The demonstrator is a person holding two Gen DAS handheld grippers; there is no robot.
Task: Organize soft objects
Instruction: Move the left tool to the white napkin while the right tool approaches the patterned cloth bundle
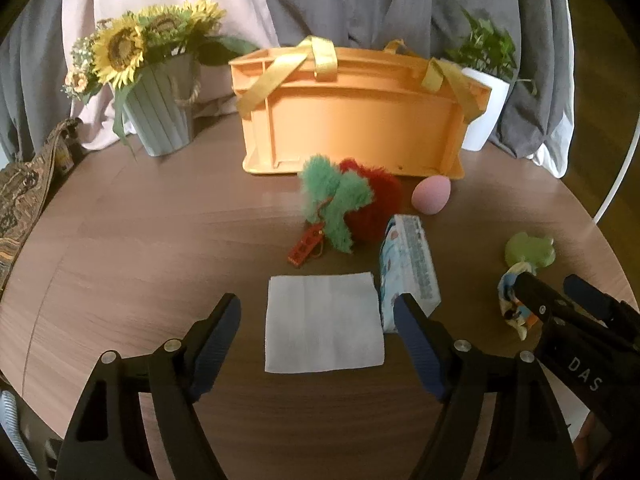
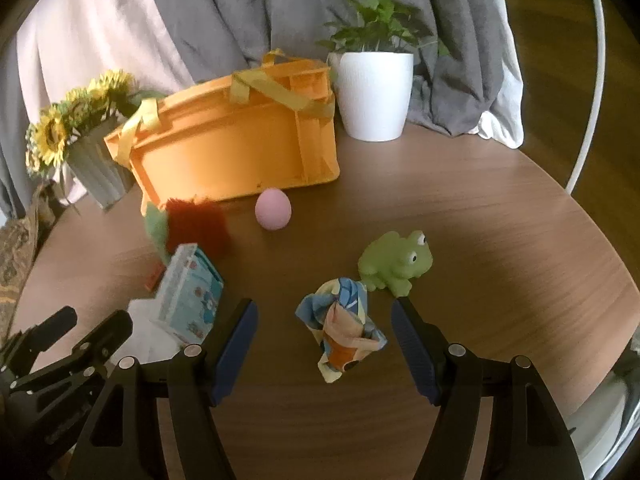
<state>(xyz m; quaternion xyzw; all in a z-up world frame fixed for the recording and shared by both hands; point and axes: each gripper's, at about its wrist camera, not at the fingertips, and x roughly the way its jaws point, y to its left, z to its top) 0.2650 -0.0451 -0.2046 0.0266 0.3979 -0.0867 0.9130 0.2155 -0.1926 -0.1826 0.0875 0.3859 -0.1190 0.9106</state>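
Observation:
An orange bin point(image 1: 352, 120) with yellow straps stands at the back of the round wooden table; it also shows in the right wrist view point(image 2: 240, 148). In front of it lie a red and green plush strawberry point(image 1: 352, 208), a pink sponge egg point(image 1: 431, 195), a tissue pack point(image 1: 408, 272), a white folded napkin point(image 1: 323, 322), a green rubber frog point(image 2: 394, 262) and a crumpled patterned cloth point(image 2: 344, 326). My left gripper point(image 1: 318, 320) is open, its fingers either side of the napkin. My right gripper point(image 2: 324, 320) is open, its fingers either side of the cloth.
A sunflower pot point(image 1: 160, 116) stands at the back left and a white plant pot point(image 2: 374, 96) at the back right. Grey and pink curtains hang behind. A patterned fabric point(image 1: 20, 200) lies at the left table edge. A small red tag point(image 1: 306, 246) hangs from the plush.

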